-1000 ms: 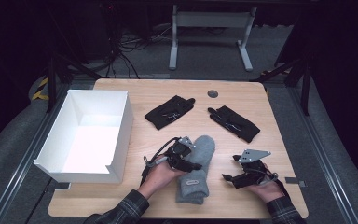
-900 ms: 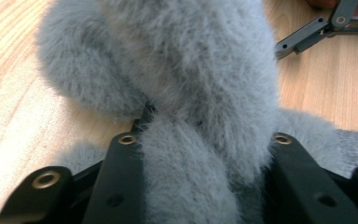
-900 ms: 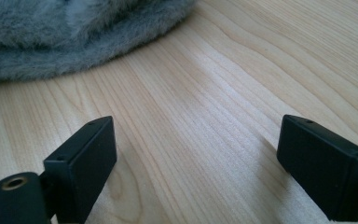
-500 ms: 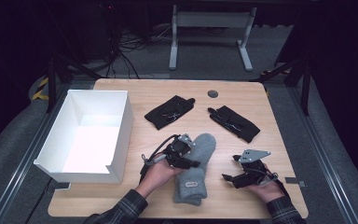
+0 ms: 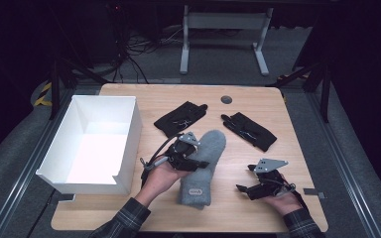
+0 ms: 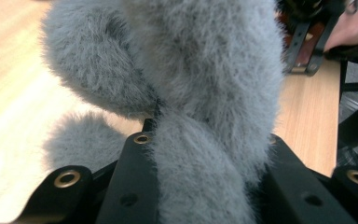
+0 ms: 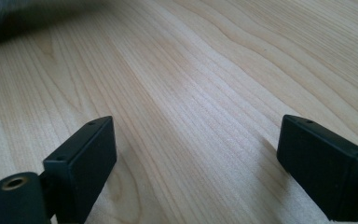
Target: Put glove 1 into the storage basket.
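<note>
while the left gripper (image 5: 198, 161) at centre frame has just been closing and now clamps the grey fuzzy mitten (image 5: 201, 171), the right gripper (image 5: 243, 187), lower right, stands apart over bare wooden table (image 5: 258, 99).

Dark room, grey floor (image 5: 357, 148), metal stand (image 5: 223, 34) behind wooden table (image 5: 258, 99).

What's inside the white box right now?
The white box looks empty: its bare white floor shows from the high view. The strip behind its near wall is hidden. The grey mitten is outside, in the left tongs.
</note>
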A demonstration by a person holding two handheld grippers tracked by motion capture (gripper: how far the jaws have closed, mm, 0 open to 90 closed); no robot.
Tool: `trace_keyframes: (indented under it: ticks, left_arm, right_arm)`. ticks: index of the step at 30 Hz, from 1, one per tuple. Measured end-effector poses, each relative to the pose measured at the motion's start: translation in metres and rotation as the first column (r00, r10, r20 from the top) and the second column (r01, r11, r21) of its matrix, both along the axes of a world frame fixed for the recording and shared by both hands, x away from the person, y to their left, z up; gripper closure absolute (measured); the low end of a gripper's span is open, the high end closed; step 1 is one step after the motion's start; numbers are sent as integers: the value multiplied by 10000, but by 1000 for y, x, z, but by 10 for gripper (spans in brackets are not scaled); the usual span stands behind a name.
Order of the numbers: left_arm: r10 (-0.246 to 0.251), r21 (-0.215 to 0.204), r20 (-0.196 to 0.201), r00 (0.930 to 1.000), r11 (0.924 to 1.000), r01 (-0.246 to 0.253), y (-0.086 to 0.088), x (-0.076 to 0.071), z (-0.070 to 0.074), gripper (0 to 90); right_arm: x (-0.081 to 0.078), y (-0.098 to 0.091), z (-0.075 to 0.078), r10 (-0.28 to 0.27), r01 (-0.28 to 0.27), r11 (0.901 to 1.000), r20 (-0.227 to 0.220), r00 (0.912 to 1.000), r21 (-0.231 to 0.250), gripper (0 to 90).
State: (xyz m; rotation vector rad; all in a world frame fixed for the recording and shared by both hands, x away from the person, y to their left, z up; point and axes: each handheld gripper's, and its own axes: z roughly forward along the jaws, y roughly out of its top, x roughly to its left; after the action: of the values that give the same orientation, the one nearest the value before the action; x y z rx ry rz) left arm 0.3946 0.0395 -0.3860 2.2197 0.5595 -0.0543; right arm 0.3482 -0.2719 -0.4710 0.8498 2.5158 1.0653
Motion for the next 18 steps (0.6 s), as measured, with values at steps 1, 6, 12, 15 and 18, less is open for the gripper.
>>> trace_keyframes:
  ticks: [1, 6, 12, 15, 18]
  left_arm:
    - [2, 14, 47, 10000, 10000, -2, 2, 0, 5, 743]
    - [213, -39, 376, 9991, 9998, -212, 9, -3, 29, 743]
    - [425, -15, 571, 9975, 9991, -425, 20, -1, 55, 742]
    - [566, -107, 709, 9959, 9984, -560, 26, -1, 69, 742]
    - [664, -205, 790, 9947, 9977, -649, 32, 0, 82, 742]
  right_arm:
    - [0, 0, 0, 8, -8, 10000, 12, 10000, -2, 123]
    - [0, 0, 0, -7, 7, 10000, 4, 10000, -5, 123]
    - [0, 0, 0, -6, 6, 10000, 8, 10000, -4, 123]
    - [0, 0, 0, -5, 5, 10000, 16, 10000, -5, 123]
    - [0, 0, 0, -7, 7, 10000, 17, 10000, -7, 123]
